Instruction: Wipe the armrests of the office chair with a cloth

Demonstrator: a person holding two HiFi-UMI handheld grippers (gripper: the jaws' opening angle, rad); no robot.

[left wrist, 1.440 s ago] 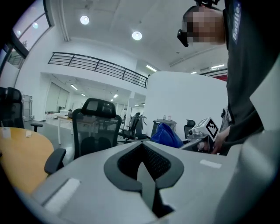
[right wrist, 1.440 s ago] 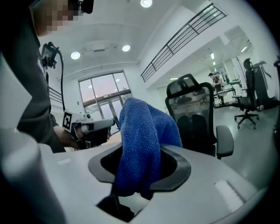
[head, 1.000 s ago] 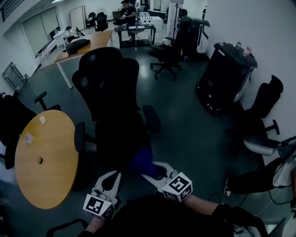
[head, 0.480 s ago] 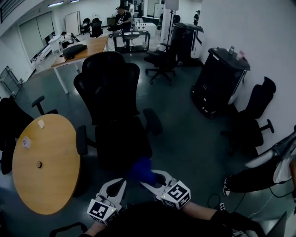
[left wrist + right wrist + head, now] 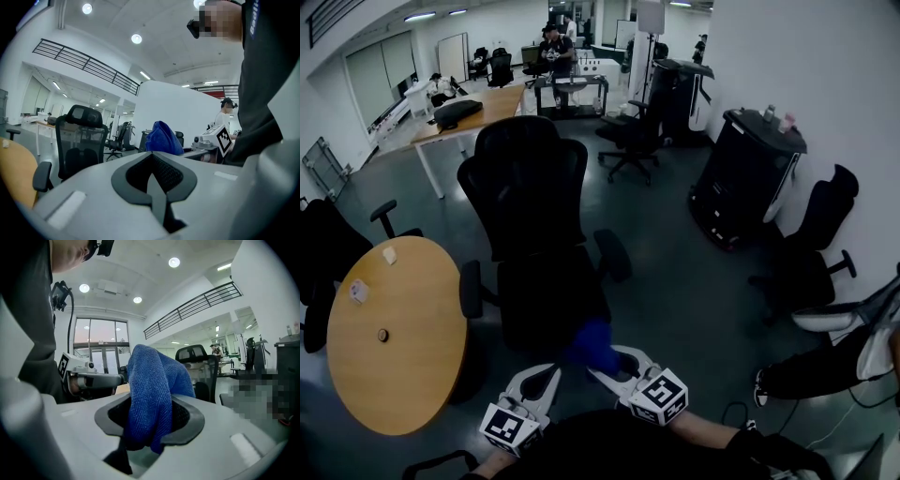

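The black office chair (image 5: 546, 281) stands right in front of me, its back (image 5: 525, 178) on the far side. Its left armrest (image 5: 471, 289) and right armrest (image 5: 612, 255) flank the seat. My right gripper (image 5: 609, 364) hovers over the seat's near edge, shut on a blue cloth (image 5: 592, 345). In the right gripper view the cloth (image 5: 154, 390) bulges up out of the jaws. My left gripper (image 5: 538, 382) is beside it to the left, shut and holding nothing. From the left gripper view I see the chair (image 5: 79, 140) and the cloth (image 5: 163, 138).
A round wooden table (image 5: 394, 337) with small items sits close on the left of the chair. Other black chairs (image 5: 633, 136) stand around. A black cabinet (image 5: 745, 173) is at the right wall, and a seated person's legs (image 5: 825, 361) reach in from the right.
The view has shifted slightly. Both grippers stay low in front of the seat, and the cloth remains in the right gripper.
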